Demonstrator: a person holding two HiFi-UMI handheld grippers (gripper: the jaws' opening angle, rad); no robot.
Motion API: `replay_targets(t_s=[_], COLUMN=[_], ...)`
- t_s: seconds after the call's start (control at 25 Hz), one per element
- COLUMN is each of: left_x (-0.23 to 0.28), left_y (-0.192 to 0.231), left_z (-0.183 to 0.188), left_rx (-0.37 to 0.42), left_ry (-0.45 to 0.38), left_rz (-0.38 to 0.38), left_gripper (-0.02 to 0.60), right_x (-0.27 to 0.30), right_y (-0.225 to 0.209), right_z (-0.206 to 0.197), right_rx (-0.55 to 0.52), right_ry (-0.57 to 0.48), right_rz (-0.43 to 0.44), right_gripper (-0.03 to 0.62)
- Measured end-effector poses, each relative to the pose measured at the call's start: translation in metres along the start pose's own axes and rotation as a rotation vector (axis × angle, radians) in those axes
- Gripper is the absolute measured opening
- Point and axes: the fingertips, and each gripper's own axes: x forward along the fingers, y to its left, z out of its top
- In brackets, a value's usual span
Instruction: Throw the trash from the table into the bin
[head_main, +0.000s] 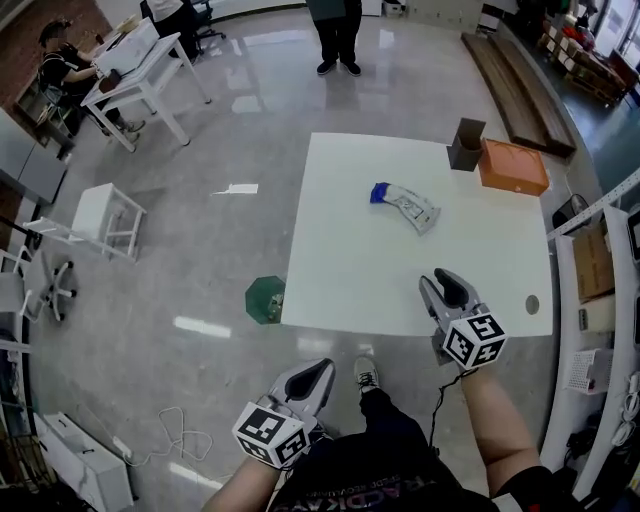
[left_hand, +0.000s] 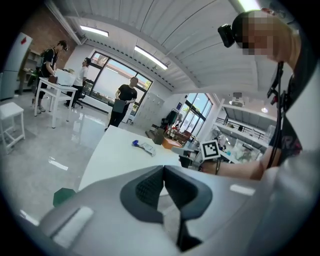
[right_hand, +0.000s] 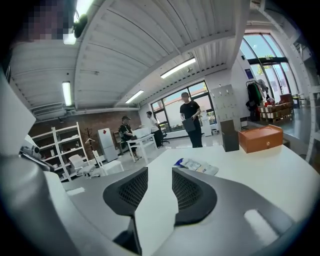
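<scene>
- A wide hall with a glossy grey floor (head_main: 250, 90) is seen, and a white surface (head_main: 340, 260) stands directly ahead of the person.
- The step in hand is judged to be the reach for the trash; nothing has been picked up yet.
- For a good grasp, the right claw (head_main: 446, 284), which hangs over the near part of the surface, would best be carried forward and a little leftwards to the wrapper (head_main: 408, 205). The wrapper lies flat near the middle of the surface, well apart from everything else.
- The wrapper looks thin and crumpled, so it is best approached low and taken across its narrow width, with one jaw slid along the surface under an edge. A pinch from straight above could slip off.
- The green bin (head_main: 266, 299) should be kept in mind: it stands on the floor just beside the surface's near left corner, so only a short carry to the left should be needed afterwards.
- The left claw (head_main: 316, 376) is held low by the person's body, off the surface. Its jaws are pressed together, with nothing between them.
- The right claw's jaws are parted by a moderate gap. Only bare surface shows through it, and nothing is held or touched.
- Farther off, a dark box (head_main: 466, 144) and an orange box (head_main: 513, 166) stand side by side at the far right corner; neither is judged to be trash.
- Beyond the surface, a person (head_main: 336, 35) stands on the floor.
</scene>
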Motion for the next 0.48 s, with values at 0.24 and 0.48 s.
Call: replay_targets(t_s=[0.24,0.48], left_x=[0.020,0.029], left_y=[0.011,0.023], left_z=[-0.003,-0.009], left_rx=[-0.041,-0.080], left_ry=[0.010,0.009], left_rz=[0.055,0.115], left_gripper=[0.008,0.009], right_x=[0.055,0.114], right_y=[-0.065,-0.108], right_z=[0.003,-0.001], right_rx=[-0.059,-0.192], right_ry=[0.081,0.223], right_rz=[-0.041,-0.037], right_gripper=[0.176,0.206])
